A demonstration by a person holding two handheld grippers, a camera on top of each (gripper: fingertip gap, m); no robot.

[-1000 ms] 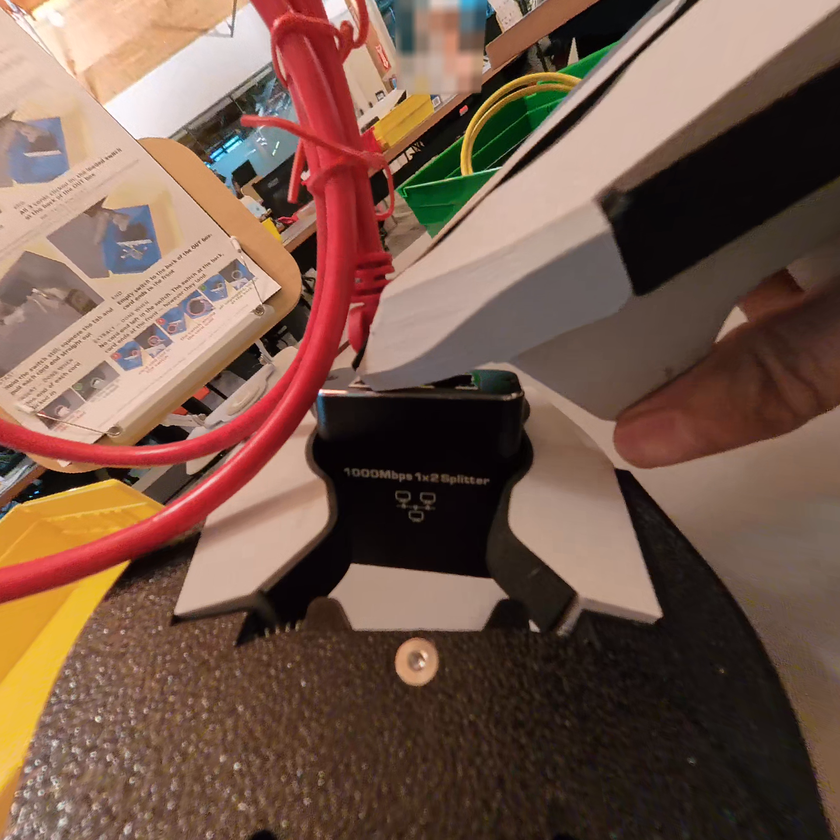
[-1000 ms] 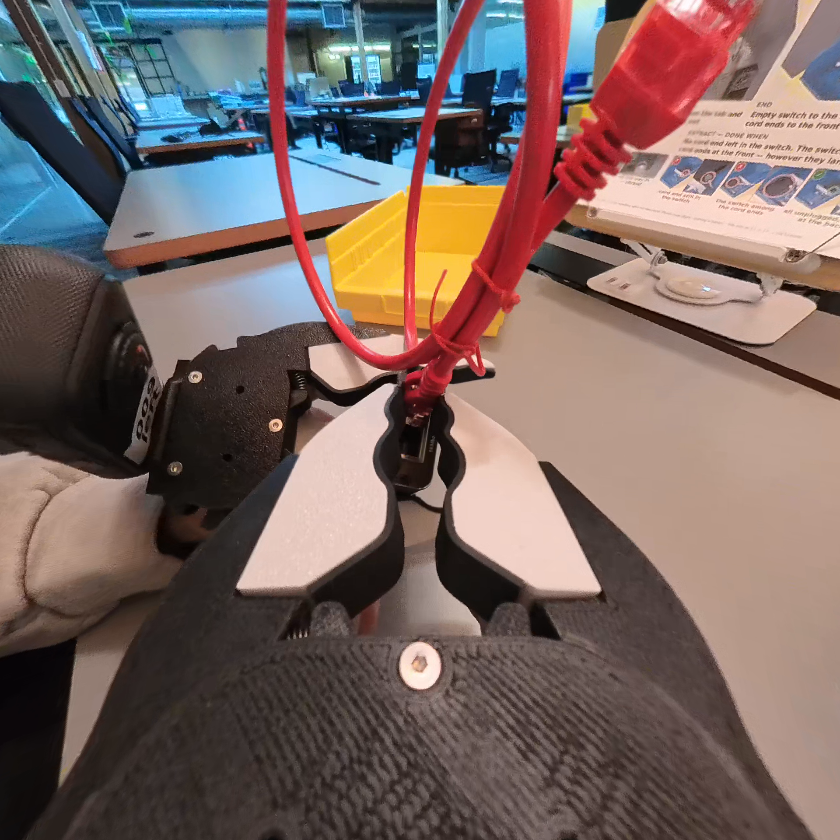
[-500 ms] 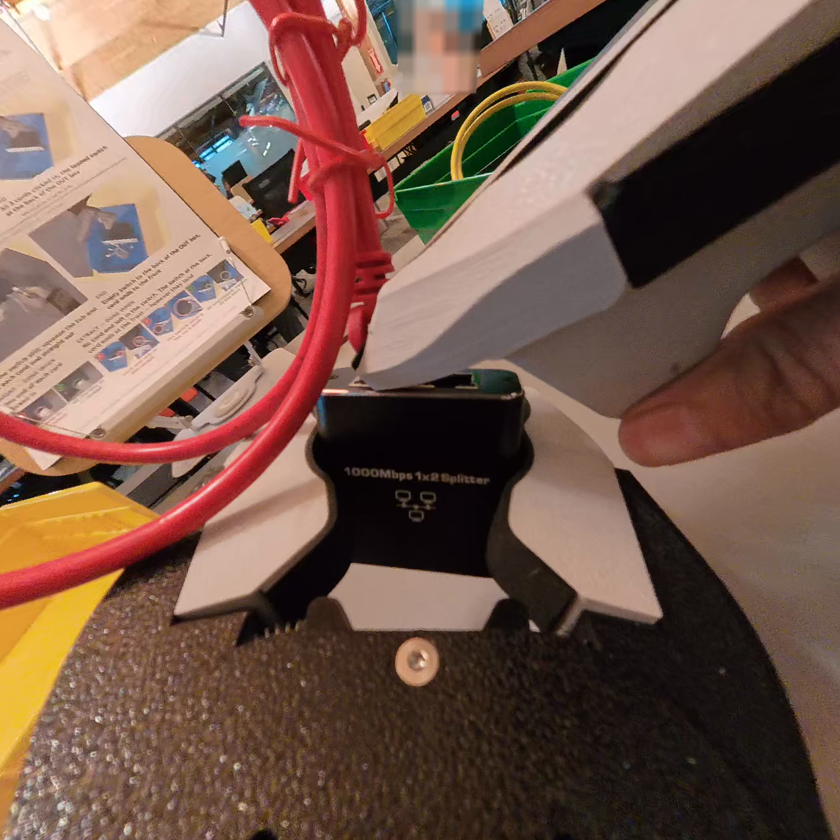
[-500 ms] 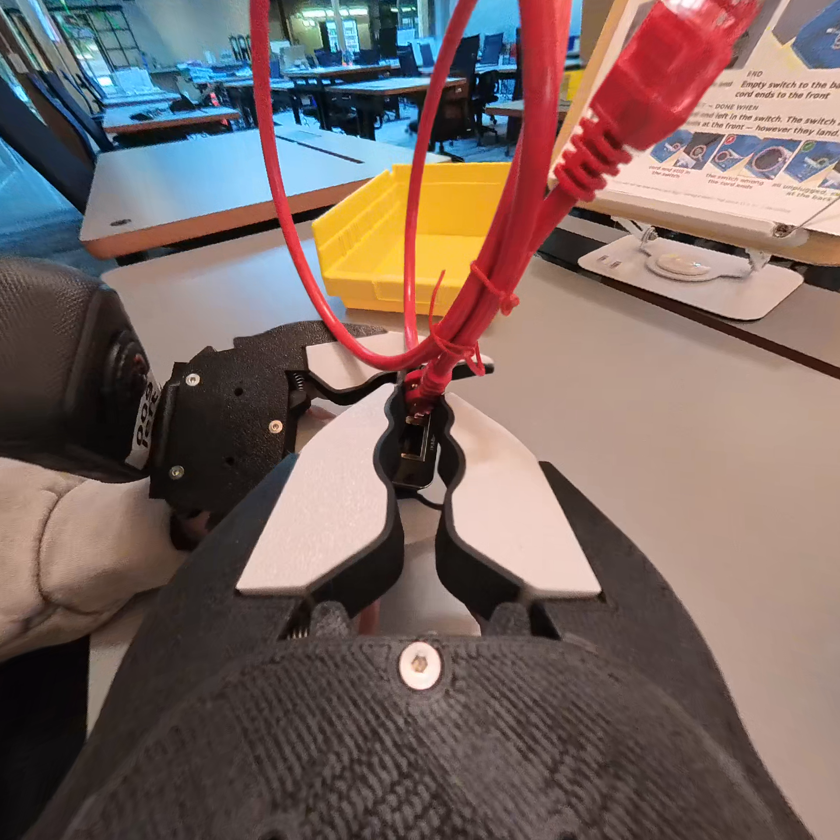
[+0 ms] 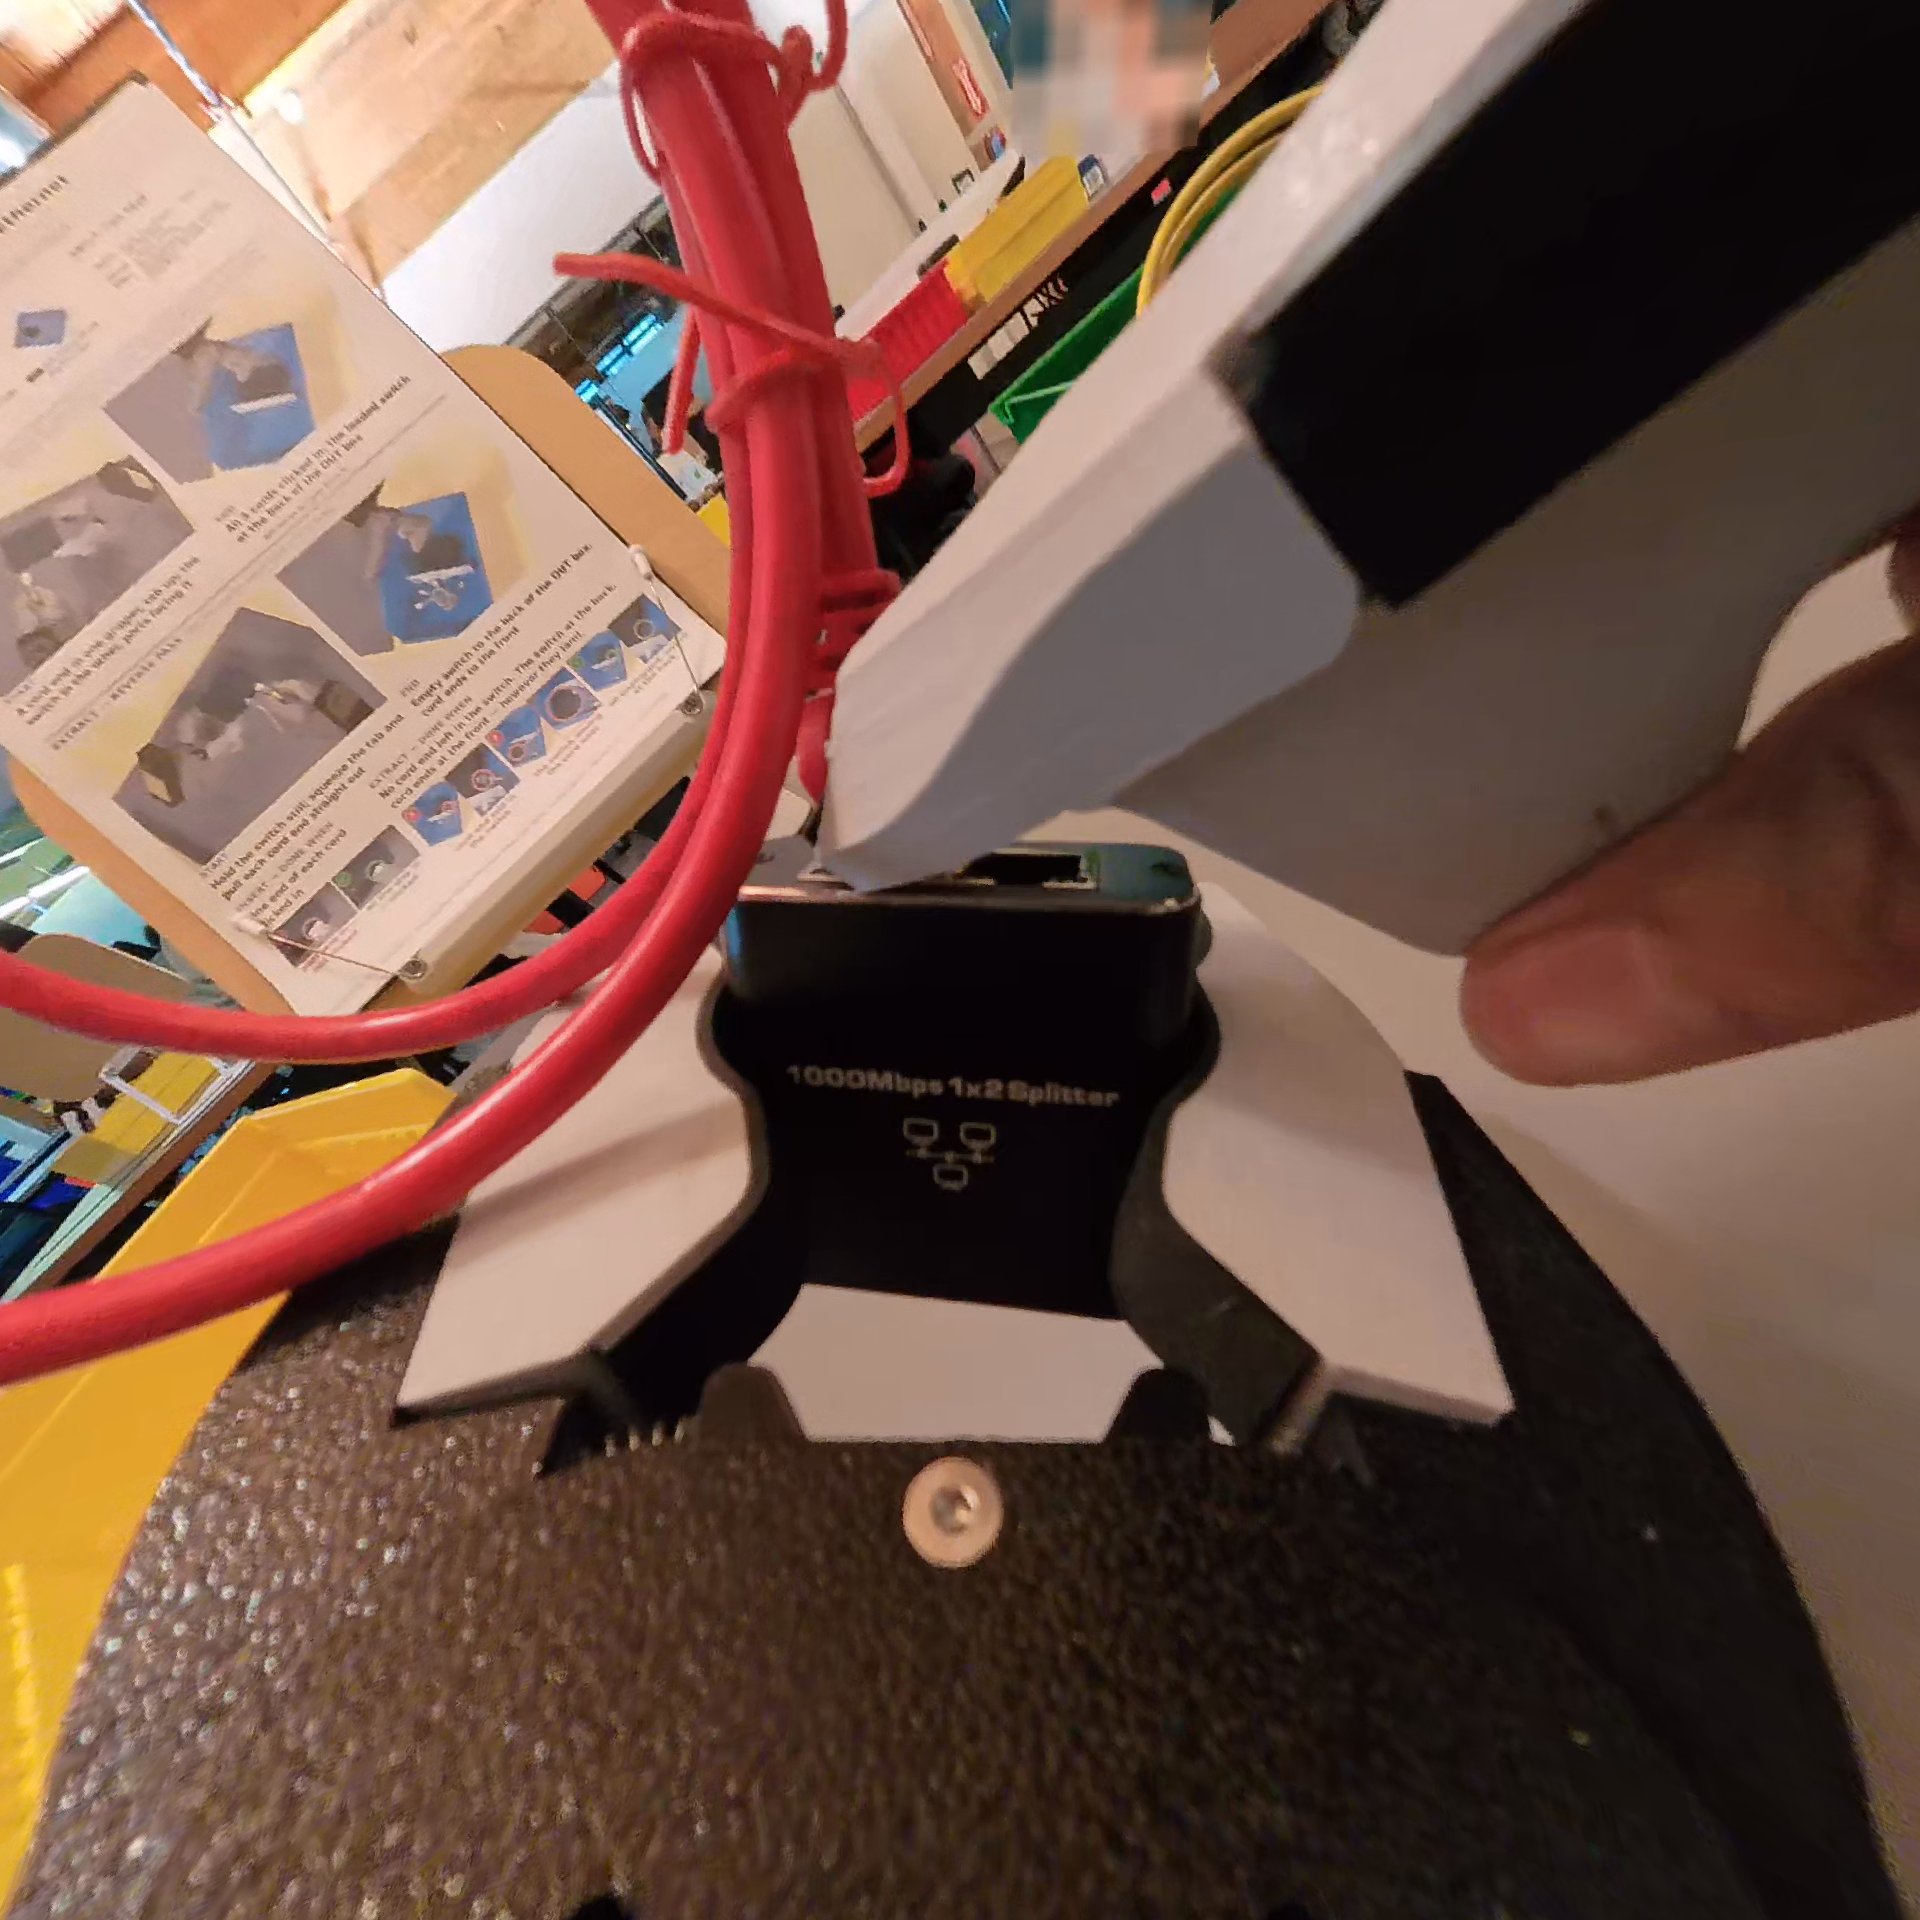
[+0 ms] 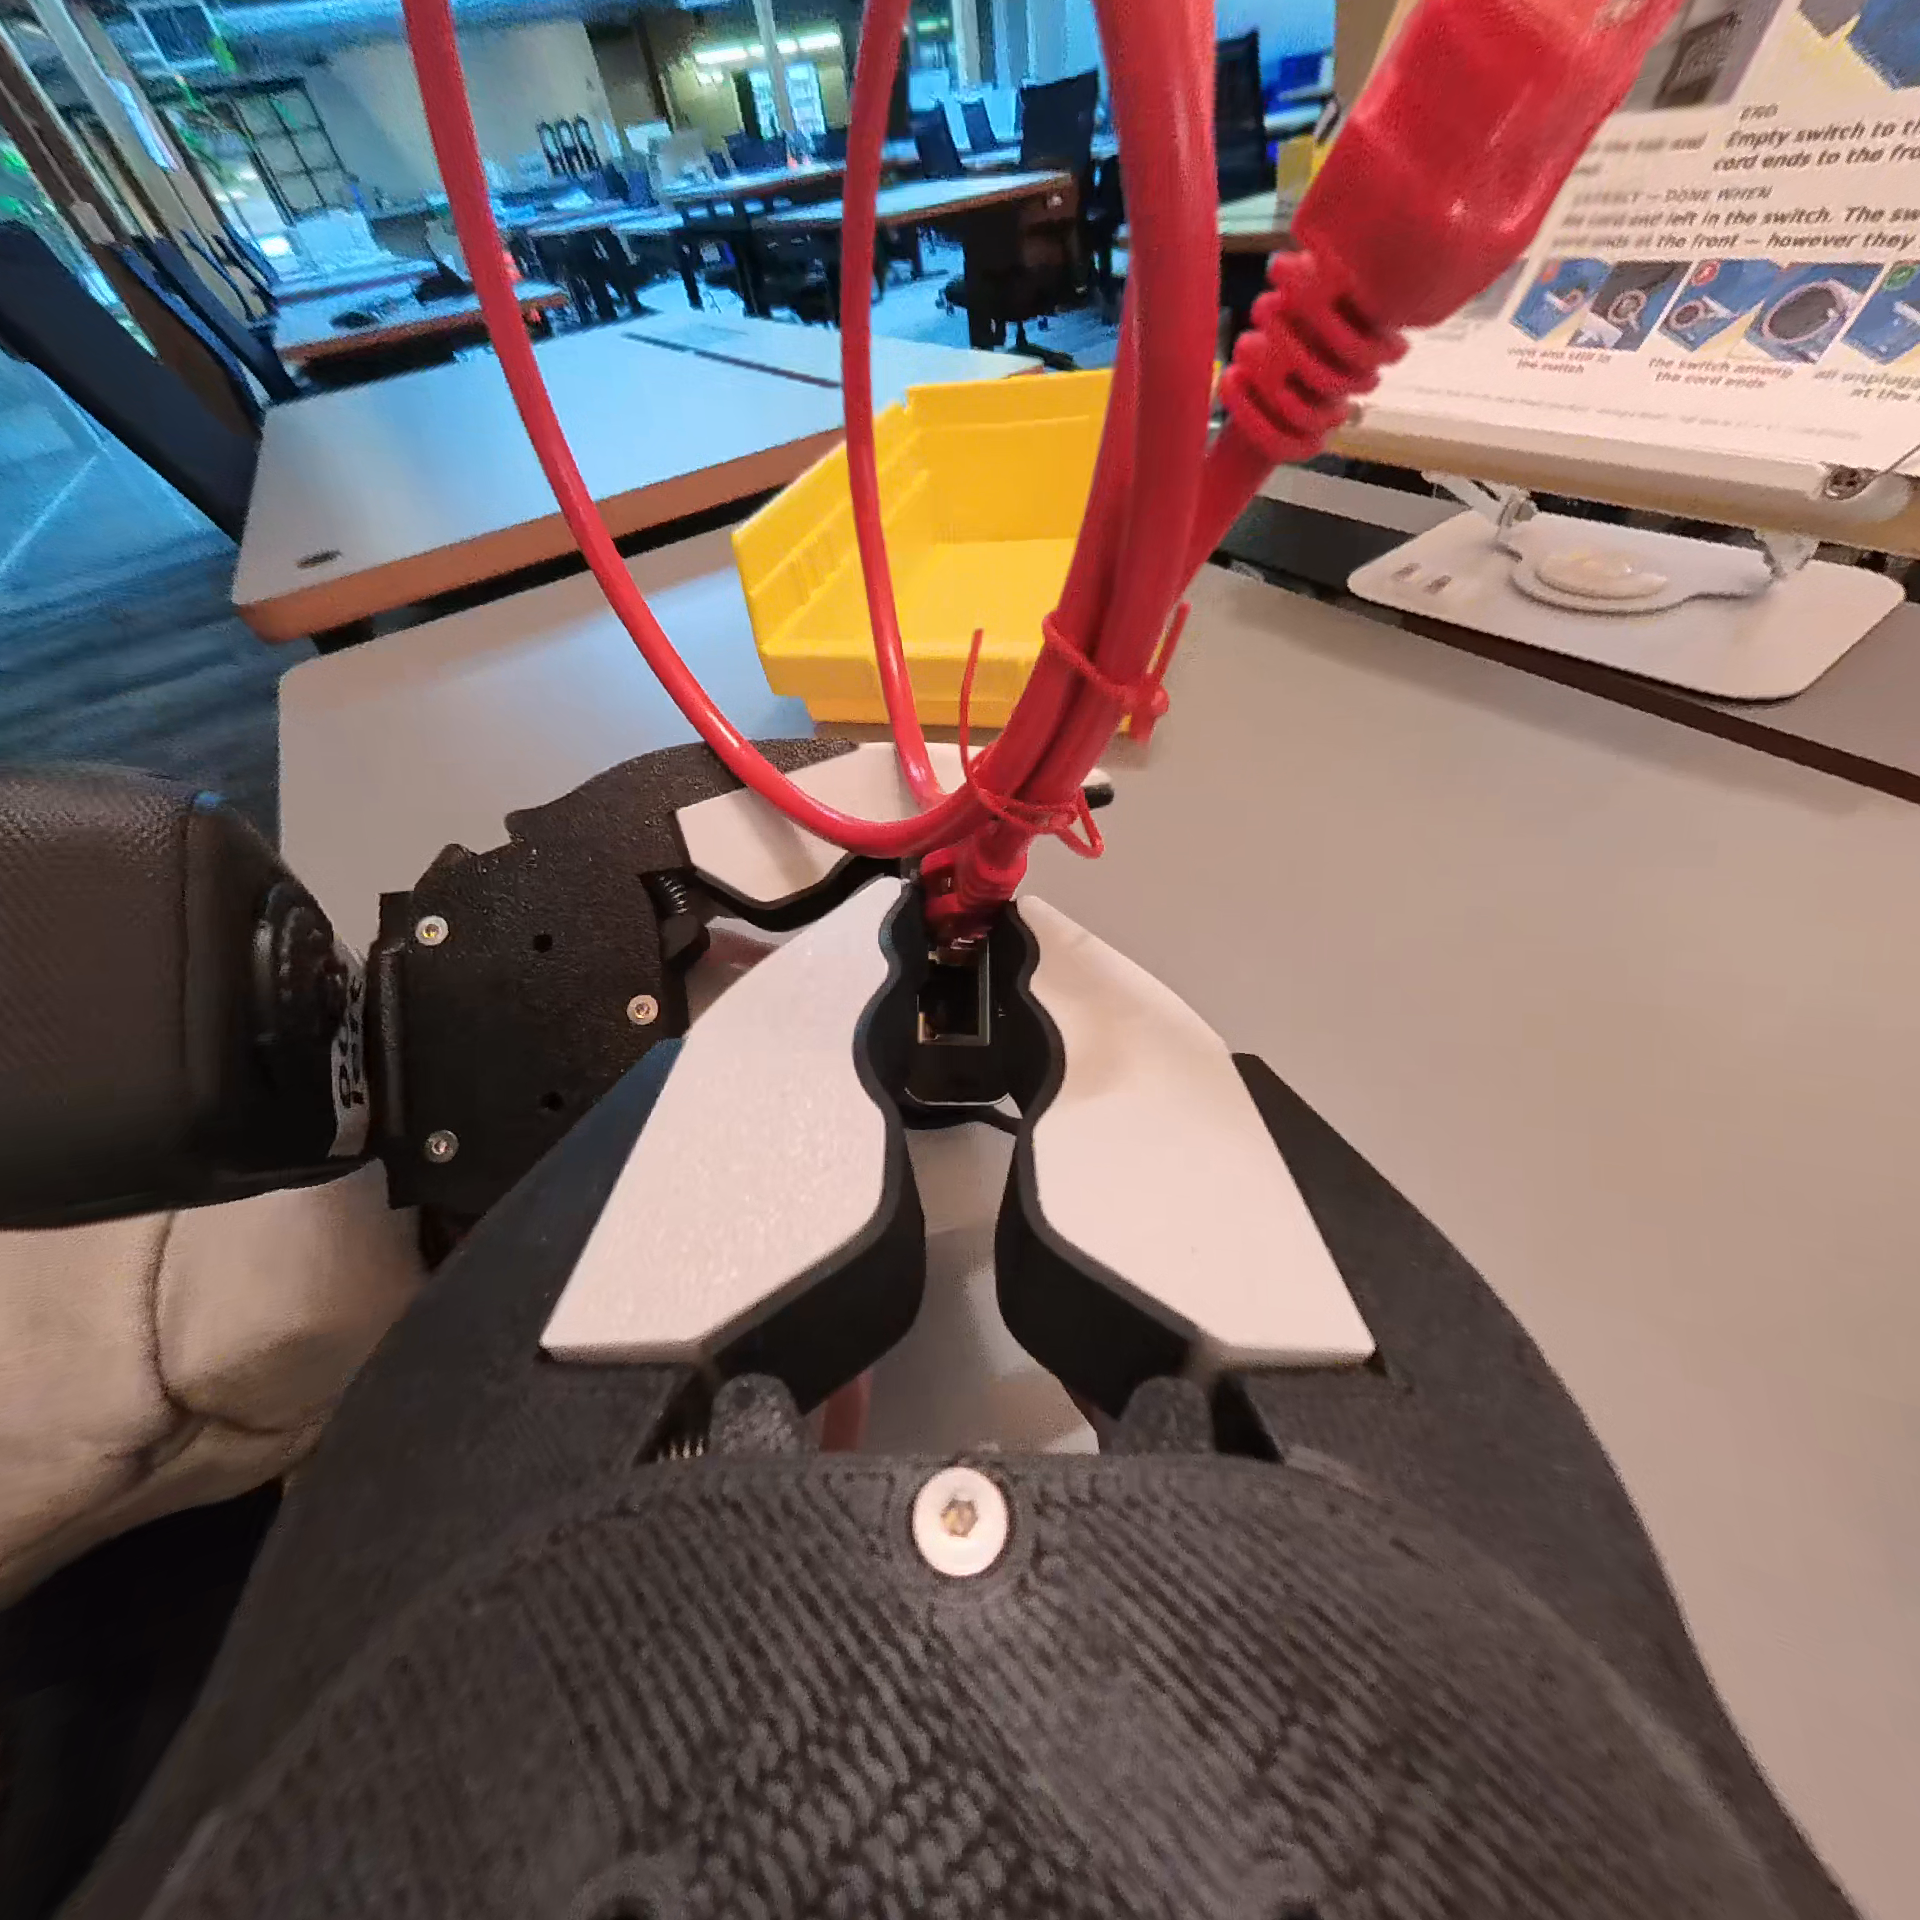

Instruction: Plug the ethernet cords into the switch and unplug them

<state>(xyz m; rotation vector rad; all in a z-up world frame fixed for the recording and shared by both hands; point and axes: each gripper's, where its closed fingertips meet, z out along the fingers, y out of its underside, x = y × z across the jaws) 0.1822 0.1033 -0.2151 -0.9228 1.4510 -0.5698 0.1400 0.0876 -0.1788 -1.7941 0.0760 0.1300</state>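
My left gripper (image 5: 961, 935) is shut on the black switch (image 5: 956, 1039), gripping its sides with the port end facing away. In the right wrist view its black body (image 6: 520, 997) comes in from the left. My right gripper (image 6: 961, 904) is shut on the red ethernet cord's plug (image 6: 966, 883) at the switch's port face (image 6: 951, 1023); an empty port shows below it. One of its fingers (image 5: 1091, 644) crosses the left wrist view. The tied red cord (image 6: 1122, 416) loops upward, and its free plug (image 6: 1455, 177) hangs at the upper right.
A yellow bin (image 6: 935, 582) stands on the grey table (image 6: 1455, 1039) behind the grippers. An instruction sheet on a stand (image 6: 1662, 312) is at the right. A green bin with a yellow cable (image 5: 1081, 353) sits farther off. A thumb (image 5: 1714, 914) and a sleeve (image 6: 156, 1351) show. Across from one pair of fingers to the other is roughly 5 cm.
Both grippers keep their grips. The pair has shifted slightly, so the bin and instruction sheet sit differently in view, and the red loops have swung a little.
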